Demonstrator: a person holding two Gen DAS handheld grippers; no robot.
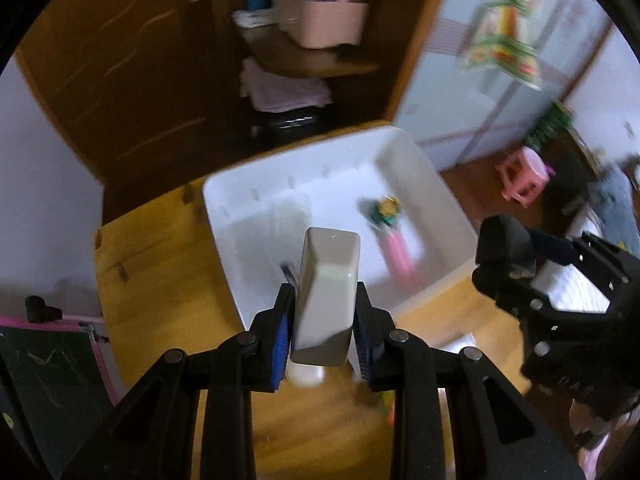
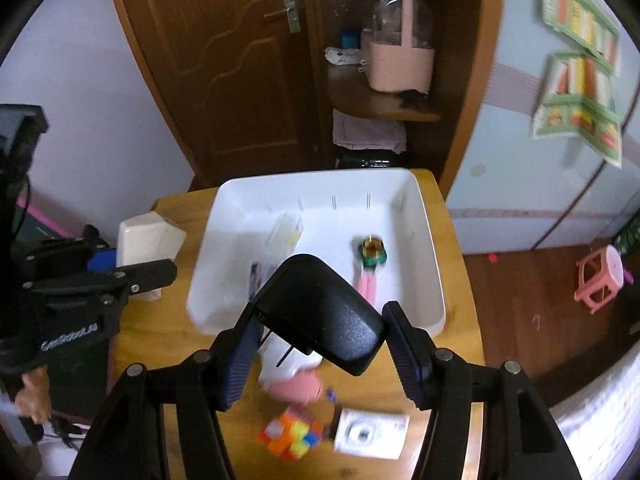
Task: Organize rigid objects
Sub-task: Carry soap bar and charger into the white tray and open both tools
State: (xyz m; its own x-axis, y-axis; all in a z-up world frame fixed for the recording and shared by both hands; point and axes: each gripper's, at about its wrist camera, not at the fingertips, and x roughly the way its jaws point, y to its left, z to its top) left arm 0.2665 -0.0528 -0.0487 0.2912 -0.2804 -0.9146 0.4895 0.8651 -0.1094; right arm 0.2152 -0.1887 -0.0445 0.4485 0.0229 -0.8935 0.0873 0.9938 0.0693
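Note:
My left gripper (image 1: 323, 332) is shut on a cream rectangular block (image 1: 326, 292) and holds it above the near left rim of the white bin (image 1: 440, 196). It also shows in the right wrist view (image 2: 148, 240) at the bin's left. My right gripper (image 2: 320, 344) is shut on a black wedge-shaped object (image 2: 324, 312) above the bin's front edge (image 2: 320, 330). In the bin lie a pink-handled toy with a green and gold head (image 2: 372, 256) and a dark flat item (image 2: 258, 276).
On the wooden table (image 2: 460, 344) in front of the bin lie a colourful puzzle cube (image 2: 290, 434), a pink and white item (image 2: 294, 380) and a white card (image 2: 370, 434). A brown door (image 2: 224, 60) and shelves stand behind. A pink stool (image 2: 600, 276) stands on the floor at right.

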